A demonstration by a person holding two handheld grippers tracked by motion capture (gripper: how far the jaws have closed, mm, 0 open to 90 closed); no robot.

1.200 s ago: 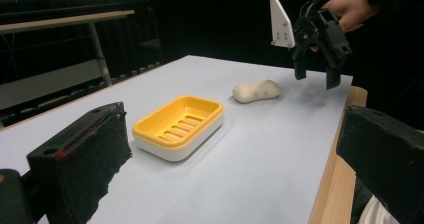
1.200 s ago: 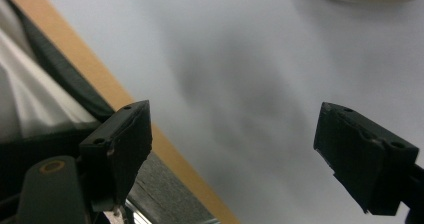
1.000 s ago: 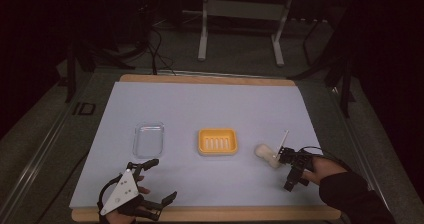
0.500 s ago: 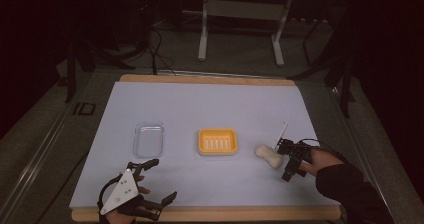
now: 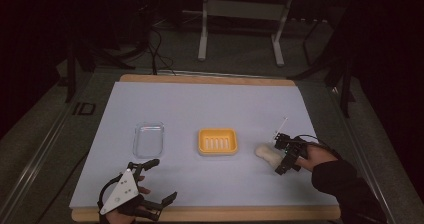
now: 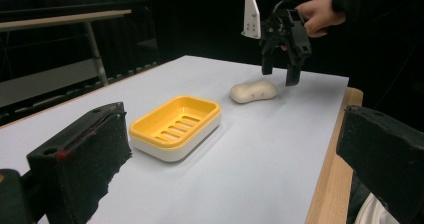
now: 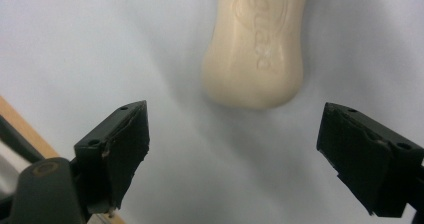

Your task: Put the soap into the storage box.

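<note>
— Dark room all round, with metal stand legs on the floor behind, and a pale blue sheet covering the desk [image 5: 210, 104], whose wooden edge shows at the near and far sides. What lies on it?

— Three things in a row across the middle. A clear plastic lid or tray [image 5: 149, 139] to the left, a yellow soap dish [image 5: 217, 141] with a slotted floor in the centre, and a cream bar of soap [image 5: 269, 154] to the right of the dish, apart from it, flat on the sheet.

— Where is the right gripper [image 5: 285, 156]?

— Directly over the soap's right end, pointing down. In the right gripper view its jaws stand wide open, one at each side of the picture, with the bar's near end just ahead of them, between their lines but not touched. The left gripper view shows the same gripper [image 6: 280, 66] hanging just above the bar [image 6: 253, 91], not in contact, a hand [image 6: 320, 14] gripping it from behind.

— And the left gripper [image 5: 152, 181]?

— Near the front left corner of the desk, well away from the soap. Its jaws are spread wide too and hold nothing; its own view looks between them towards the dish [image 6: 176, 126] and the soap beyond.

— Anything in the dish?

— Nothing lies in it that I can see.
</note>
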